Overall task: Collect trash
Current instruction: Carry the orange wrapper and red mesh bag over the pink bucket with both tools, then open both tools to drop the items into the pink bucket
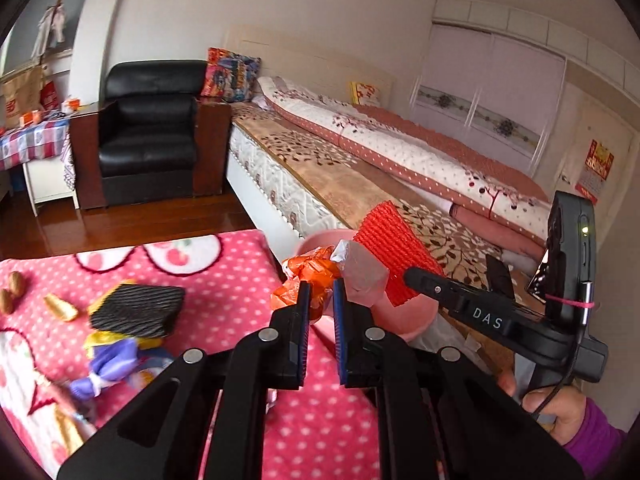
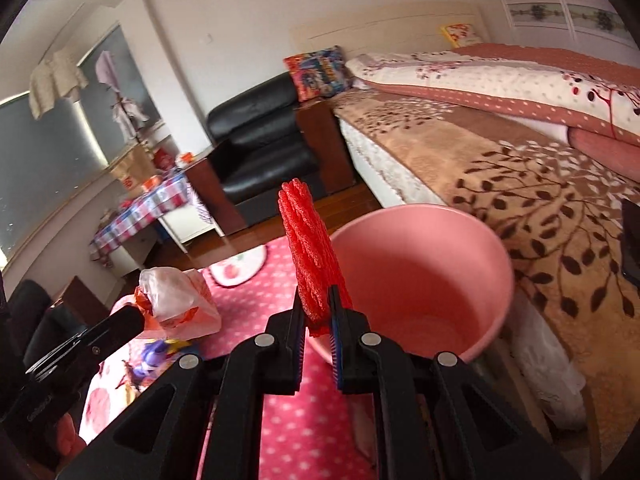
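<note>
My left gripper [image 1: 321, 284] is shut on a crumpled orange and clear plastic bag [image 1: 316, 270], held up at the near rim of the pink bucket [image 1: 408, 320]. My right gripper [image 2: 317, 298] is shut on a red foam net sleeve [image 2: 310, 252], which stands upright just left of the pink bucket [image 2: 424, 280]. The same red foam net [image 1: 394, 254] shows in the left wrist view over the bucket, with the right gripper's finger [image 1: 424, 280] below it. The bag [image 2: 176, 300] and the left gripper's finger [image 2: 120, 326] appear at the lower left of the right wrist view.
A pink dotted blanket [image 1: 224, 280] covers the table, with a black foam net [image 1: 136, 310], a purple wrapper [image 1: 116, 360], a gold wrapper [image 1: 60, 307] and nuts [image 1: 10, 292]. A bed [image 1: 360, 160] lies behind the bucket. A black armchair [image 1: 148, 132] stands further back.
</note>
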### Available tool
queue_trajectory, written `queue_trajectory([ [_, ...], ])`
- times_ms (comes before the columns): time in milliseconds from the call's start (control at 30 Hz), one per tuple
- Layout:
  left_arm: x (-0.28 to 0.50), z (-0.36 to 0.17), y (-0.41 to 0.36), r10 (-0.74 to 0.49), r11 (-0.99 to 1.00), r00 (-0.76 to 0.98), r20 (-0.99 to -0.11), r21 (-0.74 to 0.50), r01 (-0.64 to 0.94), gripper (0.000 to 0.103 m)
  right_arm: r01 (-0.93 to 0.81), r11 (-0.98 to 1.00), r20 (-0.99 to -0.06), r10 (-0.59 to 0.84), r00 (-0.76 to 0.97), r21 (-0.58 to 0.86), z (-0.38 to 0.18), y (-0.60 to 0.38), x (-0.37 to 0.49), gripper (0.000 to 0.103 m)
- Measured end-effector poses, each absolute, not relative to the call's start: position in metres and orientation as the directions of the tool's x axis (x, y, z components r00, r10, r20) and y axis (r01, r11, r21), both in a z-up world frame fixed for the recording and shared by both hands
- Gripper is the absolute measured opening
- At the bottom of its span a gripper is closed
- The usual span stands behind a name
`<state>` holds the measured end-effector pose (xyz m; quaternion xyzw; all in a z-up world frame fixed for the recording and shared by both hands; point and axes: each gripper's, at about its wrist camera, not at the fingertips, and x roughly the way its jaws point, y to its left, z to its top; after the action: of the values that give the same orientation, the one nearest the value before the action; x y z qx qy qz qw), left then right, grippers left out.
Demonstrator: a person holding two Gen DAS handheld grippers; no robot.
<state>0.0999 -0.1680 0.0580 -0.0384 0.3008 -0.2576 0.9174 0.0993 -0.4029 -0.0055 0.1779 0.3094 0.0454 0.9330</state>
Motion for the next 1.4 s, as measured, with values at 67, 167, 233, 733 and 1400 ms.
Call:
queue_trajectory([
  [67, 0.11, 0.049, -0.185, -0.492, 0.864, 0.672, -0.554, -0.214, 0.456, 0.011, 0.056, 0.934, -0.579, 0.171, 0.797, 0.352, -0.015, -0.411, 0.105, 0.01],
  [167, 0.125, 0.036, -0.209, -0.488, 0.861, 0.651, -0.581, -0.201, 0.466, 0.011, 0.093, 0.932, -0.601, 0.147, 0.786, 0.349, -0.028, -0.425, 0.115, 0.011],
  [233, 0.134, 0.027, -0.221, -0.491, 0.858, 0.635, -0.596, -0.202, 0.473, 0.011, 0.115, 0.931, -0.615, 0.133, 0.778, 0.347, -0.036, -0.432, 0.122, 0.011],
  [733, 0.174, -0.017, -0.258, -0.498, 0.846, 0.54, -0.679, -0.242, 0.475, 0.018, 0.197, 0.929, -0.685, 0.077, 0.725, 0.312, -0.076, -0.456, 0.152, 0.023],
  [1400, 0.14, 0.016, -0.234, -0.507, 0.849, 0.606, -0.613, -0.236, 0.472, 0.037, 0.136, 0.961, -0.588, 0.034, 0.808, 0.243, -0.038, -0.418, 0.108, 0.058],
])
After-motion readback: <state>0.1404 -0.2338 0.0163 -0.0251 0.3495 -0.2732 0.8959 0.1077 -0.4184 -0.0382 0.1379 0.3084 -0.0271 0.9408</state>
